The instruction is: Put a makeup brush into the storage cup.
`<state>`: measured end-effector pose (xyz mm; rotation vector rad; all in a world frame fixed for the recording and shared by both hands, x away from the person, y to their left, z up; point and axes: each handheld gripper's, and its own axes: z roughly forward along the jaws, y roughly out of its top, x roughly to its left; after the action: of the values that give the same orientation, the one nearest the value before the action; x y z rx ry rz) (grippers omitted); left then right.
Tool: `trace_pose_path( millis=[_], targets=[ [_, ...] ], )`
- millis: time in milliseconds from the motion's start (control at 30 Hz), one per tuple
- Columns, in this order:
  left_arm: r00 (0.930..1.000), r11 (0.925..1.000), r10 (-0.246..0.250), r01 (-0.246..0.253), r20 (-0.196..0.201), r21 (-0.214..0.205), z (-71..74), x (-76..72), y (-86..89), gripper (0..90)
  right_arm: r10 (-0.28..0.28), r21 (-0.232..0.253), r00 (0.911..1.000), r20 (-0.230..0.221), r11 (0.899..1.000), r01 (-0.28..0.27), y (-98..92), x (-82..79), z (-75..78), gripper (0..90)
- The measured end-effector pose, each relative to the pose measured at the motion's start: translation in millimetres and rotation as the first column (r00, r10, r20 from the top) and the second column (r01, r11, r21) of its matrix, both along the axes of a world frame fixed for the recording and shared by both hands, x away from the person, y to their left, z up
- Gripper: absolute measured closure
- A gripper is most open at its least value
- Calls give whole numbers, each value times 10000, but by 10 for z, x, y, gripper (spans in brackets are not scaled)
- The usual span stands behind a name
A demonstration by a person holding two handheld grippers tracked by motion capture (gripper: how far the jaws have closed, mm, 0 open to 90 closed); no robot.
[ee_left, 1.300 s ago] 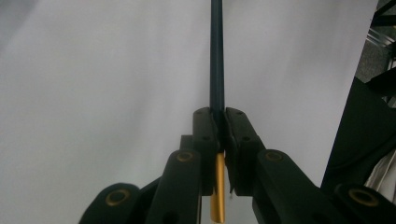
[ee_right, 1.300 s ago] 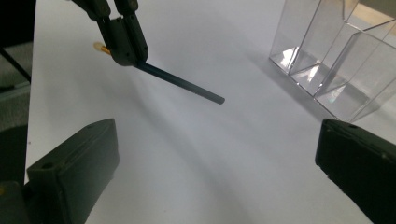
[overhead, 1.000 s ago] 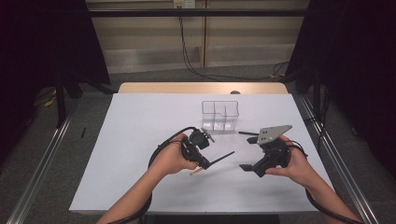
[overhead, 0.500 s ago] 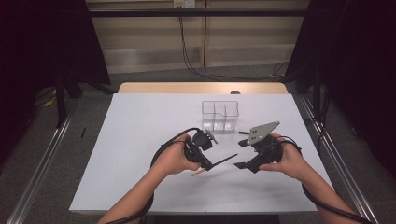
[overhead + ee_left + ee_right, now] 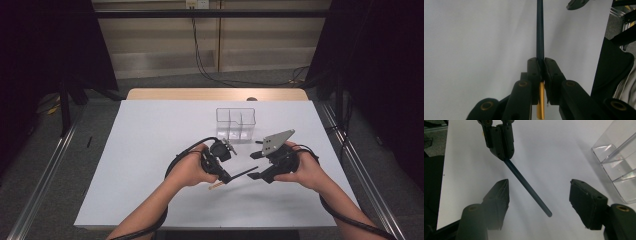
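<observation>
My left gripper (image 5: pixel 224 175) (image 5: pixel 542 65) is shut on a thin dark blue stick (image 5: pixel 540 30) with a yellow rear end (image 5: pixel 539 106), held just above the white table. The stick (image 5: pixel 244 173) points right toward my right gripper (image 5: pixel 255 162). In the right gripper view the stick (image 5: pixel 529 188) runs from the left gripper (image 5: pixel 500 142) down to a free tip between my right gripper's (image 5: pixel 539 185) jaws. Those jaws have just been closing, and they stand apart on either side of the tip without touching it.
A clear plastic box (image 5: pixel 236 122) (image 5: pixel 619 170) with dividers stands behind the grippers, toward the table's far side. The white table top (image 5: pixel 150 150) ends in a wooden strip at the back, and metal rails run along both sides.
My right gripper has moved left toward the left gripper, and its jaws now flank the stick's free tip. The left gripper holds the stick as before.
</observation>
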<state>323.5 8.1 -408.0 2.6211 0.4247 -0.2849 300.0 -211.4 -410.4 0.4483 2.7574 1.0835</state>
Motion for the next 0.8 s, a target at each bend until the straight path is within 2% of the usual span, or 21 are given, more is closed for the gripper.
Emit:
trace_pose_path(
  millis=[167,433,533,667,767,800],
  targets=[
    [10000,10000,-17,17,-65,-85,-14,-11,-23,837,169,-51,9998,-95,9998,-169,45,6,-37,390],
    [9997,9996,-254,254,-22,-116,50,0,-60,838,790,-349,9967,-156,9962,-795,119,-6,-87,492],
    [9994,9991,-346,345,-23,-228,79,1,-78,837,1016,-622,9948,-114,9928,-1021,151,-13,-92,529],
    [9990,9987,-457,456,-3,-235,108,7,-101,837,1380,-565,9904,-74,9888,-1382,188,-29,-86,631],
    [9982,9973,-590,584,-123,-442,131,11,-109,837,1641,-893,9864,50,9826,-1630,213,-42,-87,677],
    [9975,9965,-690,683,-128,-479,134,13,-110,837,1725,-1025,9850,-31,9798,-1719,223,-50,-89,690]
  ],
)
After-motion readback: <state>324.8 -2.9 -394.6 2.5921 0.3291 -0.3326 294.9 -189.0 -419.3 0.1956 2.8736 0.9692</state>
